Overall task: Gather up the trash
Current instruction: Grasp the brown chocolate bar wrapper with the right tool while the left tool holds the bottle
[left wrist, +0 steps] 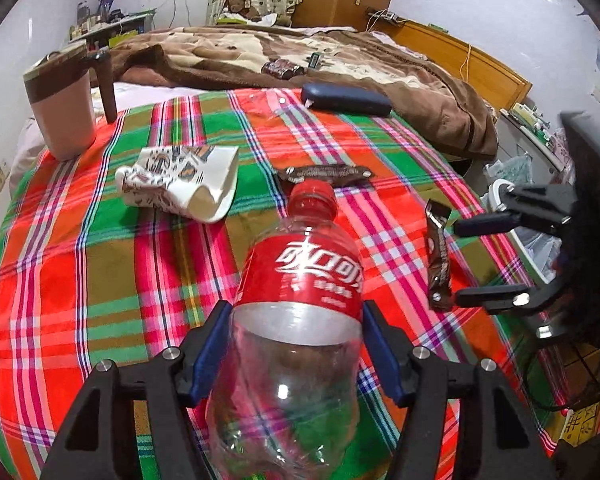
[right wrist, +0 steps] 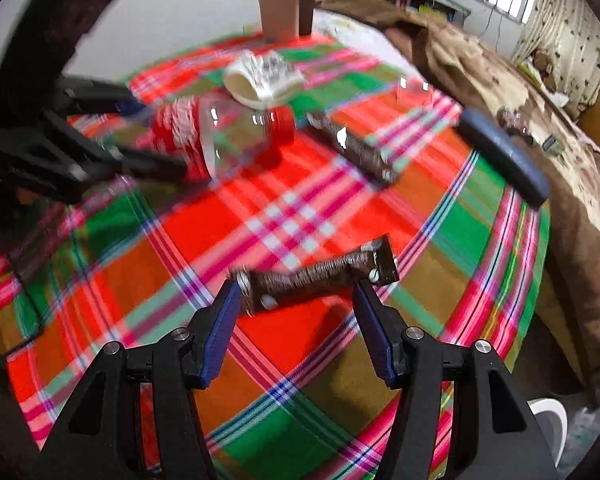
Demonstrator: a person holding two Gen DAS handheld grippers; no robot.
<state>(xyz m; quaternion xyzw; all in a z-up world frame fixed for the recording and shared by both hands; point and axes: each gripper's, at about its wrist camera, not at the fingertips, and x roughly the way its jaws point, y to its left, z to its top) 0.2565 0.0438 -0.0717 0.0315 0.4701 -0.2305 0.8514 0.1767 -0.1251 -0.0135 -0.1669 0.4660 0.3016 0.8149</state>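
An empty clear plastic bottle [left wrist: 300, 272] with a red label and red cap lies on the plaid cloth [left wrist: 100, 280]. My left gripper [left wrist: 296, 312] is shut on its body, both blue pads pressed against its sides. A dark brown snack wrapper [right wrist: 312, 276] lies flat on the cloth. My right gripper [right wrist: 296, 292] hovers open just over it, a fingertip at each side, not touching. In the left wrist view that wrapper [left wrist: 438, 256] sits beside the right gripper [left wrist: 457, 263]. In the right wrist view the bottle [right wrist: 228, 136] and left gripper [right wrist: 162, 138] are at the upper left.
A second brown wrapper [left wrist: 324, 172] and a crushed patterned paper cup [left wrist: 180, 184] lie further back on the cloth. A dark blue case [left wrist: 346, 98] and a brown lidded mug [left wrist: 60, 108] stand near the far edge. A white bin [left wrist: 532, 240] sits beside the bed, right.
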